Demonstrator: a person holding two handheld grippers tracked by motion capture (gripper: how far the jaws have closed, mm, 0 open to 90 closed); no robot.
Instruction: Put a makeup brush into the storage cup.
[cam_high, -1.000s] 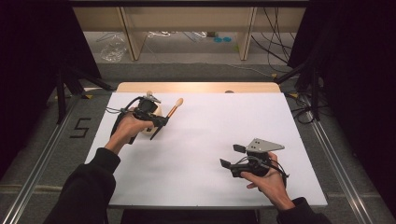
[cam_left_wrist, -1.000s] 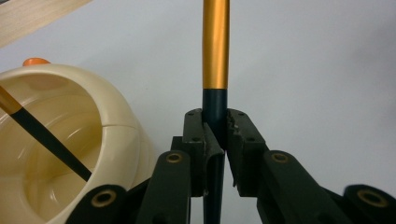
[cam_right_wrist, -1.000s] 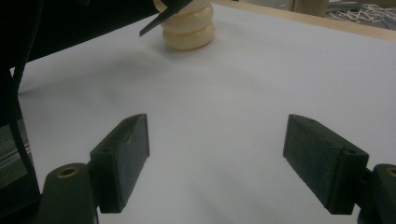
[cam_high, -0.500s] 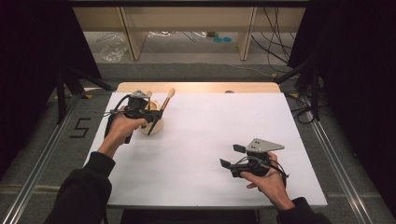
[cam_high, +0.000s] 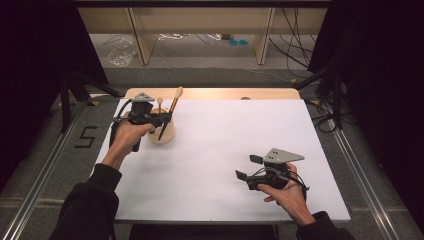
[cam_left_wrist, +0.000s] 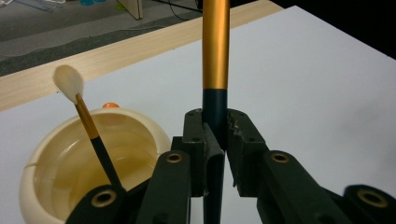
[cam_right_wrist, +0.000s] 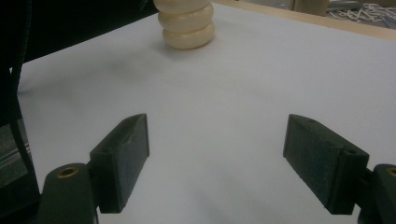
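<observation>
My left gripper (cam_high: 162, 120) is shut on a brush (cam_high: 175, 97) with a dark handle and a gold upper part, and holds it nearly upright beside a cream ribbed cup (cam_high: 165, 135) at the back left of the white table (cam_high: 225, 145). In the left gripper view the pads pinch the dark handle (cam_left_wrist: 215, 100), with the cup (cam_left_wrist: 51, 158) just to the left. A second brush (cam_left_wrist: 86, 123) with a white tuft leans in the cup. My right gripper (cam_high: 247, 167) rests at the front right, open, with nothing between its fingers (cam_right_wrist: 121, 158).
A wooden strip (cam_high: 215, 93) borders the table's far edge, with shelving legs and cables on the floor behind. Metal rails run along both sides, and a "5" mark (cam_high: 86, 136) lies on the floor at left. A small orange thing (cam_left_wrist: 110, 105) shows behind the cup.
My left hand has drifted left and back with the brush and risen slightly, so the cup shows beside it. The right hand has stayed still.
</observation>
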